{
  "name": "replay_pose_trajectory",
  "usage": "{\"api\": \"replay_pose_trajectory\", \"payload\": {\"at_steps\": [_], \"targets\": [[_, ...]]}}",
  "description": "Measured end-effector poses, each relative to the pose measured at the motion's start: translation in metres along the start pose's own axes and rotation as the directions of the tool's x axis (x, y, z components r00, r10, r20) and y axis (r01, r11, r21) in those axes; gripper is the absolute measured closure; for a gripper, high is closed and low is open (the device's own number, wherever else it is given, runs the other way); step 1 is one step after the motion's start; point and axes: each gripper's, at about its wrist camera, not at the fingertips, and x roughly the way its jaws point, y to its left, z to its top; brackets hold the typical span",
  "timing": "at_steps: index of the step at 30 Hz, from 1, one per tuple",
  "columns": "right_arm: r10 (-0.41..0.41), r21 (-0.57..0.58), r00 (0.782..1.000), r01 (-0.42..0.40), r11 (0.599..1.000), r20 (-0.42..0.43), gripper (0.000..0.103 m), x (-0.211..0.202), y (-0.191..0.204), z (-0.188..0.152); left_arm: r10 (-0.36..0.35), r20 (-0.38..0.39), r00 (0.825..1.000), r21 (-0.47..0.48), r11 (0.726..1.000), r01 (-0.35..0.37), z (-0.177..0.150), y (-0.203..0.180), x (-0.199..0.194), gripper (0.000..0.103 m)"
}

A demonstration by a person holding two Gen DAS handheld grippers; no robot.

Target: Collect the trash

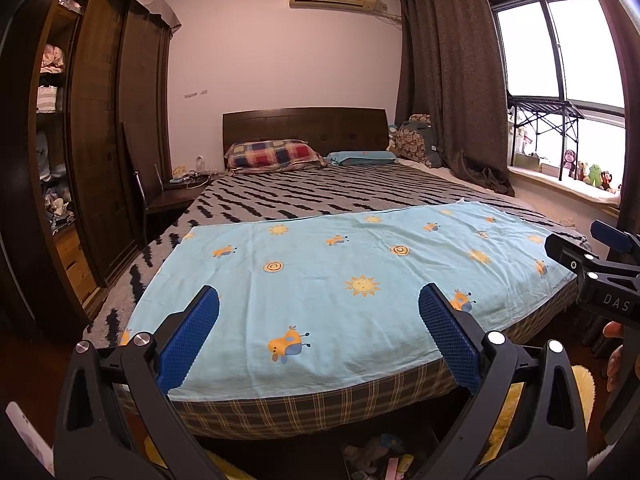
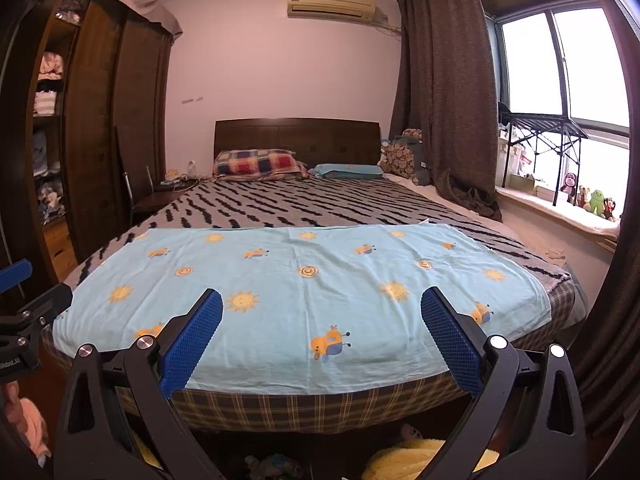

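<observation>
Nearby, wardrobe [image 1: 52,120] shelves hold folded clothes [image 1: 50,98]; both jaws spread.

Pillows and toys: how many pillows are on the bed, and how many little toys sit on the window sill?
Plaid pillow: 1
Blue pillow: 1
Purple monkey toy: 1
Small bear toy: 1
Green frog toy: 1
Brown monkey toy: 1
Total: 6

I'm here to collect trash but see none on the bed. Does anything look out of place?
Nothing on the bed stands out: the blue sheet lies flat and bare. The only clutter is on the floor under the bed's foot, small mixed items too dim to identify. Both grippers, left and right, are open and empty.
</observation>
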Motion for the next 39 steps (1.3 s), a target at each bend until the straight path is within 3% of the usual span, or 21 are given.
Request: {"api": "replay_pose_trajectory", "payload": {"at_steps": [39], "targets": [[0.008,-0.006,1.0,-0.008,1.0,0.006,0.003,-0.0014,0.0043,-0.0011,0.015,0.0,1.0,-0.038,0.999,-0.015,-0.0003,0.0004,-0.0039,0.008]]}}
